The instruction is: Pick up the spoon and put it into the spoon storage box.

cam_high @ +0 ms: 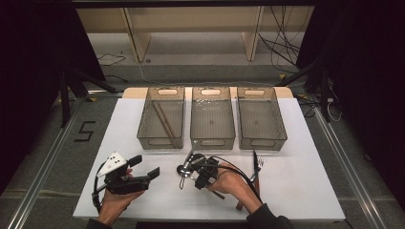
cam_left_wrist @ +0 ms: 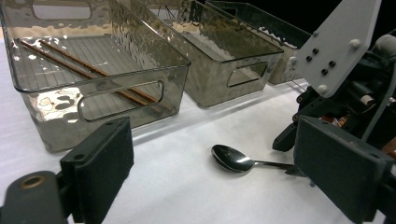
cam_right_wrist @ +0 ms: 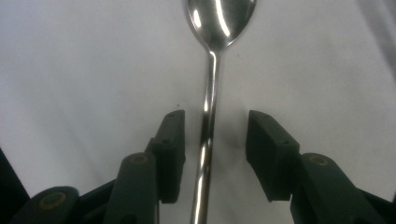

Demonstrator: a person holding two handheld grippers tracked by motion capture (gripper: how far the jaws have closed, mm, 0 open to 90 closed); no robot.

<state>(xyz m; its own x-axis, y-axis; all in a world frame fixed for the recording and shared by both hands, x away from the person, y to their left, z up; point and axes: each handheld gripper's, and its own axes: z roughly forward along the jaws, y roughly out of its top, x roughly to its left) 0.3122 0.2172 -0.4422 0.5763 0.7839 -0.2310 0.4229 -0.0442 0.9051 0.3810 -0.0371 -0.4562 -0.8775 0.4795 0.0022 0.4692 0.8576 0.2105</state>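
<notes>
My right tongs (cam_right_wrist: 212, 154) straddle the spoon (cam_right_wrist: 210, 93) handle, half open, not yet pinching; left tongs (cam_high: 143, 167) gape empty. It lies flat on the white tabletop (cam_high: 296, 191), light, stiff, slippery steel, so I'd grip mid-handle, short of the bins (cam_high: 212, 121)

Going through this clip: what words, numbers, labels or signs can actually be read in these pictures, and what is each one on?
"5": a large black numeral marked on the grey floor, left of the white table in the high view.
No other text is readable: the three clear smoky plastic bins, the shiny metal spoon and the grey three-cornered plate with its black dots bear no visible lettering.
</notes>
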